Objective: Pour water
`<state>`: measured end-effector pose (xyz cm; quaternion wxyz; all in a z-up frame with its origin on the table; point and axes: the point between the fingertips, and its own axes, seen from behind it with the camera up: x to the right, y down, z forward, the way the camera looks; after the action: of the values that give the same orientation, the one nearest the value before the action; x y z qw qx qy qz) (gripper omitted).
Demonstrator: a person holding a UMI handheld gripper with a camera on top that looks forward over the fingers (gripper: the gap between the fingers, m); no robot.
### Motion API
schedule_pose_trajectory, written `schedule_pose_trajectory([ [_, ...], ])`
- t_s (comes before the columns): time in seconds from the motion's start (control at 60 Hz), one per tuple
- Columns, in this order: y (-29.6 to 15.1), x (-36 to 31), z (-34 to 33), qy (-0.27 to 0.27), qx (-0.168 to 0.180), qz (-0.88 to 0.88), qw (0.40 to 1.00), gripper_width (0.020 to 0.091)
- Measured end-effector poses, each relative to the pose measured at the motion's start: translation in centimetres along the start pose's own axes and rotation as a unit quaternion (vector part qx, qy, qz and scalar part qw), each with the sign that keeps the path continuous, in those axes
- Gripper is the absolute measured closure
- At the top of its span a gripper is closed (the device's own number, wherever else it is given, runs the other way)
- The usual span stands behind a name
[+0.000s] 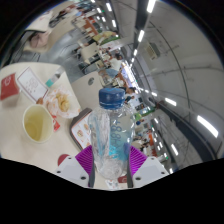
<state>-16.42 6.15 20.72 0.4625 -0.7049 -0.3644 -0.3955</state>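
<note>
Big room with long rows of ceiling lights running off toward 1 o'clock, and more lit strips down the 3 to 4 o'clock side. The whole view is tilted, so the bench sweeps up from about 8 o'clock toward 12, a pale surface with clutter on it.

On the bench, off at 9 o'clock from the tongs, there's a cup with yellowish insides, standing well apart from the bottle. Just past it at roughly 10 o'clock is a plate with some food bits, then a flat white card or paper and something red at the far edge. Can't make out what that is.

The bottle is dead centre, clear plastic, blue cap on top at 12, water showing in the lower part. It looks lifted off the bench, leaning a bit. The tongs are clamped on its lower body, purple pads pressed against both sides. Nothing sits between the bottle and the cup.
</note>
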Motion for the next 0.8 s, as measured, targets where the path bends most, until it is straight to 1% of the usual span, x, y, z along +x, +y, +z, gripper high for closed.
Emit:
schedule_pose_trajectory([
  [0.067, 0.4, 0.0, 0.3, -0.024, -0.005, 0.107, 0.994, 0.0674],
  [0.167, 1.2, -1.2, 1.6, -0.061, -0.007, 0.241, 0.969, 0.0675],
  [0.3, 3.3, -2.7, 3.6, -0.106, -0.011, 0.374, 0.921, 0.0673],
  [0.367, 4.1, -4.8, 5.2, -0.127, -0.015, 0.42, 0.899, 0.0675],
  [0.433, 4.8, -6.6, 6.4, -0.144, -0.018, 0.451, 0.881, 0.0674],
  [0.617, 6.5, -10.5, 7.8, -0.172, -0.026, 0.482, 0.859, 0.0676],
  [0.667, 6.9, -11.8, 7.9, -0.179, -0.032, 0.489, 0.853, 0.0673],
  [0.683, 7.1, -12.2, 8.0, -0.181, -0.035, 0.49, 0.852, 0.0659],
  [0.7, 7.0, -12.0, 8.1, -0.175, -0.026, 0.493, 0.852, 0.0666],
  [0.75, 7.3, -11.8, 8.1, -0.173, -0.017, 0.492, 0.853, 0.067],
  [0.8, 7.3, -11.8, 8.0, -0.169, -0.017, 0.493, 0.853, 0.0669],
])
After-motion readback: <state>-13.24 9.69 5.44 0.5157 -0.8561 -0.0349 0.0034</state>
